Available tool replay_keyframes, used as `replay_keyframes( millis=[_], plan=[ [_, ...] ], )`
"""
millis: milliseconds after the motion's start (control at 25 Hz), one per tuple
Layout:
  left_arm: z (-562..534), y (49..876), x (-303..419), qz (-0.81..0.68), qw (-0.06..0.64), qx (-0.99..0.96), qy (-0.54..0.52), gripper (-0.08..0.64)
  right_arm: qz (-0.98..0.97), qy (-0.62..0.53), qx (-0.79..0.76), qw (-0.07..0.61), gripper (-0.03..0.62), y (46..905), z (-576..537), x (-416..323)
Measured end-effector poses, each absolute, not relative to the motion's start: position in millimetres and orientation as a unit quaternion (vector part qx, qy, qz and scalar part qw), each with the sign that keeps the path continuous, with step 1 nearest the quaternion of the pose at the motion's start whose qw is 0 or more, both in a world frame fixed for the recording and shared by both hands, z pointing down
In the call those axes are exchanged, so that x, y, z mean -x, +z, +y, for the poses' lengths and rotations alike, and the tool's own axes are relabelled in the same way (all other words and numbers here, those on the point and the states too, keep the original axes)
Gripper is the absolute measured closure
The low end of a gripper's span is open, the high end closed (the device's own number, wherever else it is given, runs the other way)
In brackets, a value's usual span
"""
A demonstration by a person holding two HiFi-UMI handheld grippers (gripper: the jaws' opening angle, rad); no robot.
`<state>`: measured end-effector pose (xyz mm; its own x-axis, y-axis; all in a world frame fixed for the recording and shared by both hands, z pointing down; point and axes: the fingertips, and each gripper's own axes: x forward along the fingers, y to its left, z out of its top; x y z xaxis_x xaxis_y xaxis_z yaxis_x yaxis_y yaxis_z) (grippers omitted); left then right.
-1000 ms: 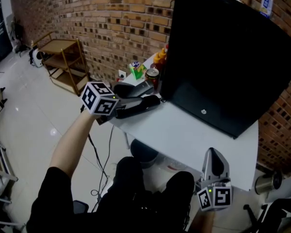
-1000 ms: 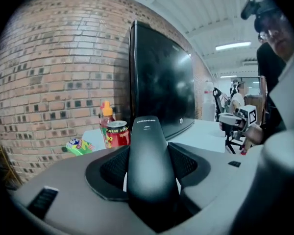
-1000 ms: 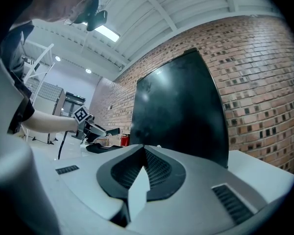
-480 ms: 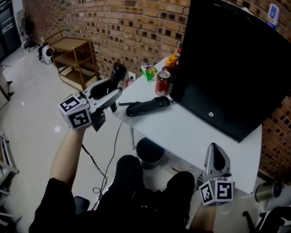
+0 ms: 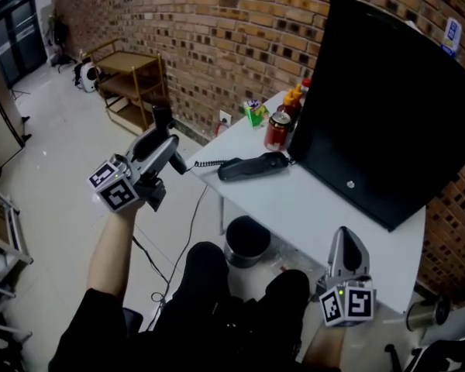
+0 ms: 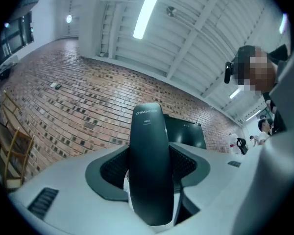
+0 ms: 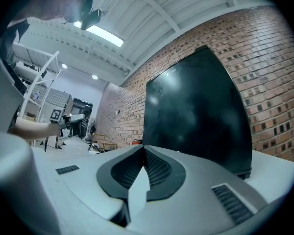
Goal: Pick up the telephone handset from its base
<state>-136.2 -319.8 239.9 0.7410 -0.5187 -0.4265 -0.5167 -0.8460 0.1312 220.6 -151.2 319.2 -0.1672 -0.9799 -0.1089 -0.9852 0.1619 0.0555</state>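
Left gripper view, left claw (image 6: pixel 152 177) pinching handset (image 6: pixel 148 141); right claw (image 7: pixel 143 153) pressed together

Brand: "CHINO-E" stood in pale letters near the top end of the telephone handset (image 6: pixel 149 165), on its back.
Second line: a smaller code sat under the brand, seemingly "A061"; not certain.
Corner sticker: the blue and white label (image 5: pixel 452 31) atop the monitor (image 5: pixel 380 107) was too small to read.
Drink print: wording on the red can (image 5: pixel 277 130) was unreadable.
Patterns: the left marker cube (image 5: pixel 113 186) and right marker cube (image 5: pixel 346 306) bore black and white squares, no letters.
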Motion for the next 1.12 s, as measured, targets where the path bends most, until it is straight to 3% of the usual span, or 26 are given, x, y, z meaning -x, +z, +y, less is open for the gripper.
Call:
replay_keyframes(
  millis=[360,1120],
  plan=[
    [-311.7,235.6,163.2,-0.276,0.028,-0.905,-0.323,0.308,0.756,0.061,0.651,0.033,0.581,310.5,-152.7,-227.9],
    [-299.8,250.8,161.6,-0.270,0.048,-0.892,-0.360,0.308,0.754,0.081,0.647,0.078,0.582,299.0,-145.8,-239.5]
  ],
)
